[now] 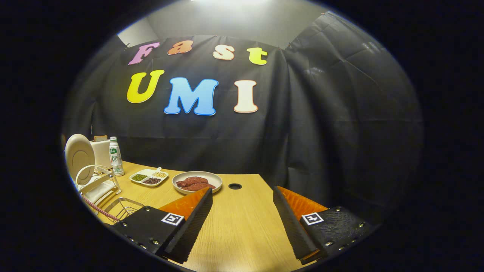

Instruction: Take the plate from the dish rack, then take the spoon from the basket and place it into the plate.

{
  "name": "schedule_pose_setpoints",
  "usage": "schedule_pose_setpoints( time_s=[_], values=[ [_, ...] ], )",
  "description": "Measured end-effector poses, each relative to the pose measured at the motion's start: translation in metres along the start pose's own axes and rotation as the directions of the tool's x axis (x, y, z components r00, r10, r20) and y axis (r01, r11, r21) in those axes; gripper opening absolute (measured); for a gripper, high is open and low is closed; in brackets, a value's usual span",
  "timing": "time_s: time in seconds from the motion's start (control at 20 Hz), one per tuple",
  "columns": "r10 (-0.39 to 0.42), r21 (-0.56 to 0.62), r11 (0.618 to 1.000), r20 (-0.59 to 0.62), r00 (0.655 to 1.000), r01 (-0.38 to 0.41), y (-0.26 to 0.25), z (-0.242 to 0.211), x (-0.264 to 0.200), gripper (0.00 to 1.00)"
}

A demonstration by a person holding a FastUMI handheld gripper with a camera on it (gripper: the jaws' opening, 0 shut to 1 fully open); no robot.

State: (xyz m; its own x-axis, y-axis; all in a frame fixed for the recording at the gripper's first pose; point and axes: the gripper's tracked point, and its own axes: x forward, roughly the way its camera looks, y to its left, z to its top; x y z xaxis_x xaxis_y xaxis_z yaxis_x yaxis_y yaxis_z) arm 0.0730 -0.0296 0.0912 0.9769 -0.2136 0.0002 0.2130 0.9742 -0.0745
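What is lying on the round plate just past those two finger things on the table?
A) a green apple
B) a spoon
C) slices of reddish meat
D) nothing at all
C: the round plate on the wooden table holds reddish-brown meat slices, seen just beyond the open gripper, whose fingers grip nothing.

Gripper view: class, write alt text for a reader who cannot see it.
The gripper is open over a wooden table, holding nothing. Beyond its fingers sit a bowl of meat and a sectioned dish; off to the side, a plate stands upright in the dish rack.
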Motion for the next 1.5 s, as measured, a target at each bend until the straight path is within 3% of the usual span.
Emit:
schedule_pose_setpoints(
  time_s=[0.3,0.5,0.75,1.05,1.5],
  values=[
    [-0.147,-0.008,0.989,0.056,0.988,0.148,-0.001,0.083,-0.072,0.98],
    [-0.182,0.006,0.983,0.062,0.981,0.182,0.031,0.123,-0.117,0.98],
    [-0.12,0.011,0.993,0.059,0.991,0.119,0.108,0.154,-0.15,0.97],
    [0.047,0.028,0.998,0.056,0.997,-0.049,0.232,0.169,-0.162,0.97],
    [0.159,0.021,0.987,-0.039,0.986,-0.158,0.377,0.145,-0.134,0.96]
  ],
)
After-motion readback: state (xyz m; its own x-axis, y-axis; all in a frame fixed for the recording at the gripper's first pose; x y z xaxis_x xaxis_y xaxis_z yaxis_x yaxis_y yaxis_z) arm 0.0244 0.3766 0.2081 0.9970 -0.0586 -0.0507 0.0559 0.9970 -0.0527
